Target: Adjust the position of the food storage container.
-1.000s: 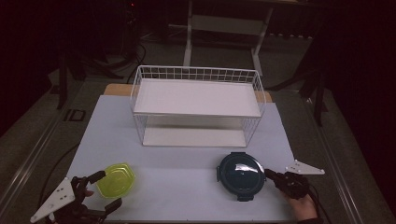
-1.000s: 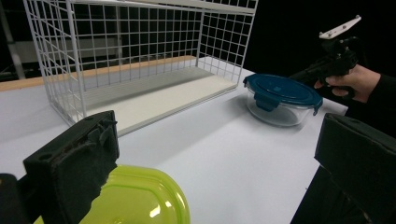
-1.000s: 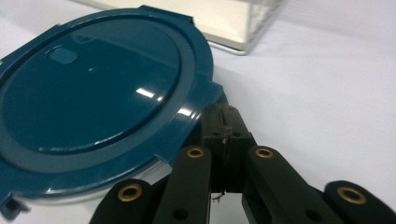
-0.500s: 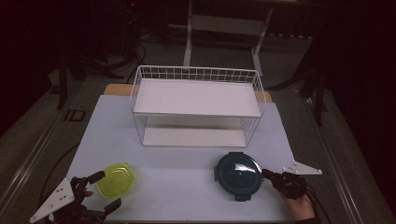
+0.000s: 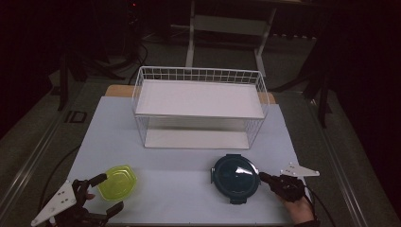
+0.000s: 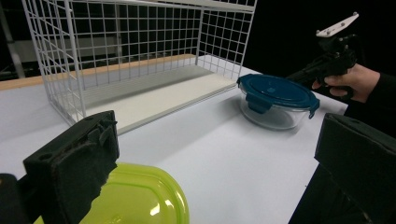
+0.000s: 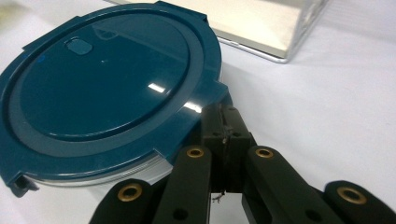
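Blue-lidded container upright; lid flat, round.

The left gripper sits low at the near left, its jaws spread wide apart and aimed forward and to the right. The right gripper, held in the person's right hand, points left with its jaws pressed together.
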Demonstrator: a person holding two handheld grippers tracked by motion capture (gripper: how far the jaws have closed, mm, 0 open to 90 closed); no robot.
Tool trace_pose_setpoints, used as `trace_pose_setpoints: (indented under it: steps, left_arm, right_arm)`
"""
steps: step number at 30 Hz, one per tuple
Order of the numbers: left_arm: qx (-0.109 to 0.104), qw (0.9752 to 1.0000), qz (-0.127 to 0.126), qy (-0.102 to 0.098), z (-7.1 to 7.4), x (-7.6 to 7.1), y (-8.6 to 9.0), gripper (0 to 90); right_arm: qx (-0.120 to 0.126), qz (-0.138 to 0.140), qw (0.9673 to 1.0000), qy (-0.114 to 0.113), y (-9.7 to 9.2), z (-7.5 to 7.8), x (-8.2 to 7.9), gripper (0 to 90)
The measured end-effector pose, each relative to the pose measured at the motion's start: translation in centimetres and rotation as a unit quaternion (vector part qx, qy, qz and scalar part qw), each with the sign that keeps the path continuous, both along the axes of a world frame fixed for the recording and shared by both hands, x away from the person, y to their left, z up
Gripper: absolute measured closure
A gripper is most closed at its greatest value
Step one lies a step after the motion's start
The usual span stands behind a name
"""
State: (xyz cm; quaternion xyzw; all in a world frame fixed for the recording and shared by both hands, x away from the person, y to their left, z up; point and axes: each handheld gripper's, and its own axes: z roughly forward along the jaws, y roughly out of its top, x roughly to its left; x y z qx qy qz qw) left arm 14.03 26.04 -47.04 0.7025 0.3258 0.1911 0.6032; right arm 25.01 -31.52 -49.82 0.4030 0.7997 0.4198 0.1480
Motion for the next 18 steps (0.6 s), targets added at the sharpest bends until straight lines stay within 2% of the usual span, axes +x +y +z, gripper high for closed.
trace_pose_setpoints:
  steps: [15,18]
  left_arm:
    - [0.001,1.0,-0.002,0.001,-0.1,0.1,-0.1,0.0]
    - [0.0,1.0,-0.002,0.001,-0.1,0.0,-0.1,0.0]
  right_arm:
    - [-0.01,0.032,0.9994,-0.001,2.8,0.1,0.3,90.0]
    - [-0.014,0.033,0.9993,-0.01,3.1,0.0,0.2,90.0]
